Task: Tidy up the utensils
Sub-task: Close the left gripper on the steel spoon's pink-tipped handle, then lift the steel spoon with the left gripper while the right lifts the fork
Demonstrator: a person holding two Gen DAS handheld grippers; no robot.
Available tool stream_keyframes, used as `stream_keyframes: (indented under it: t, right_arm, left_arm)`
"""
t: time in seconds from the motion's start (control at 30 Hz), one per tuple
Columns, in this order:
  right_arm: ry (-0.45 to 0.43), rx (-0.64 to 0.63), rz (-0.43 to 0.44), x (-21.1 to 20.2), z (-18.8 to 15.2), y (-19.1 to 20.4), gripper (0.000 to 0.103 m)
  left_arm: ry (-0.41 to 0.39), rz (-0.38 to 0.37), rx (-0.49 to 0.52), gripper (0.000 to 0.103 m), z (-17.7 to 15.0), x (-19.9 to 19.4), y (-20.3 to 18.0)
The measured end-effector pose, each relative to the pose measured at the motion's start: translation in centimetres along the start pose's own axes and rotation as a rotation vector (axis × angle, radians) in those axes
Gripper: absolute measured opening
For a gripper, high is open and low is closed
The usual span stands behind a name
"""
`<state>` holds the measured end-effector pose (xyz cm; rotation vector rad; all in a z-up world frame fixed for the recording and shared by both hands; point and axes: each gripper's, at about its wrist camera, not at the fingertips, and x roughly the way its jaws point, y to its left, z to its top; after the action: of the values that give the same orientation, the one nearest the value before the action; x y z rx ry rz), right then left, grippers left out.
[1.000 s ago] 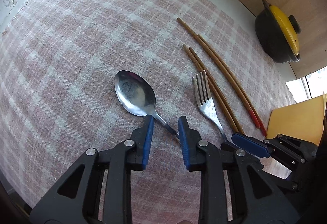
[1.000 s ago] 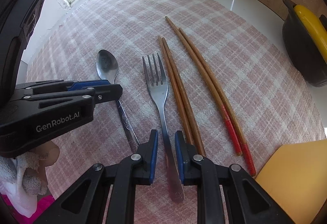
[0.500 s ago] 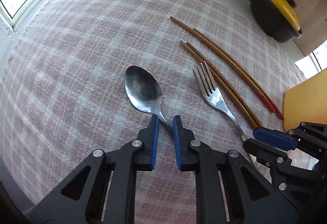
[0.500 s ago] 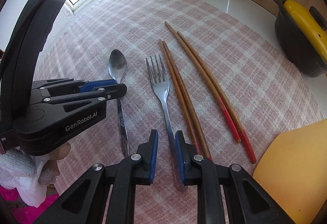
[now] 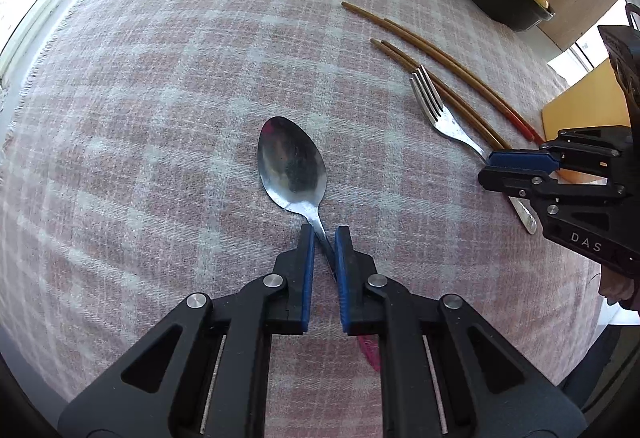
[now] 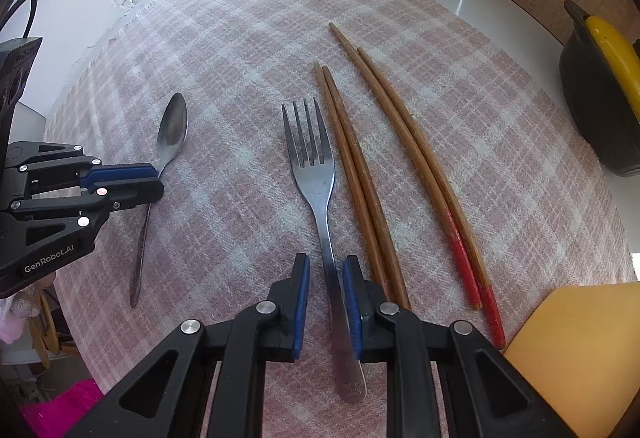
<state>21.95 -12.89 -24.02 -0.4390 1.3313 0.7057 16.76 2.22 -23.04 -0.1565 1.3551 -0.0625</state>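
"GenRobot.AI" is showing in pale letters on the black side of the left gripper (image 6: 120, 182), which is sitting off to the left of the right gripper (image 6: 326, 302) in the right wrist view. "DAS" is showing in pale letters on the black body of the right gripper, off to the right of the left gripper in the left wrist view; the letters are running toward the frame edge, so any further ones are not showing. A small engraved mark is sitting on the fork (image 6: 316, 198) handle's end, just behind the right gripper's pads, and faint engraving is running along the spoon (image 6: 172, 130) handle; neither is reading clearly.
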Motion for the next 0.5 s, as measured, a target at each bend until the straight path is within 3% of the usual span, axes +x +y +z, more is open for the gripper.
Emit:
stream_keyframes:
  t: [0.1, 0.2, 0.33, 0.43, 0.5]
  right_arm:
    - [0.027, 0.046, 0.031, 0.3, 0.7, 0.2, 0.015]
    - [0.067, 0.088, 0.121, 0.7, 1.4, 1.1, 0.015]
    - [0.06, 0.086, 0.115, 0.9, 2.2, 2.1, 0.017]
    - [0.036, 0.078, 0.039, 1.0, 3.3, 2.3, 0.018]
    - [0.042, 0.086, 0.057, 1.6, 3.9, 2.2, 0.019]
  left_arm:
    - [0.009, -0.01, 0.002, 0.01, -0.5, -0.3, 0.8]
    - [0.014, -0.028, -0.017, 0.01, -1.1, -0.8, 1.9]
    - [0.017, -0.047, -0.033, 0.017, -1.3, -1.1, 2.8]
    - [0.013, -0.057, -0.059, 0.018, -0.4, -0.5, 2.7]
    - [0.007, -0.069, -0.074, 0.018, 0.0, -0.4, 3.2]
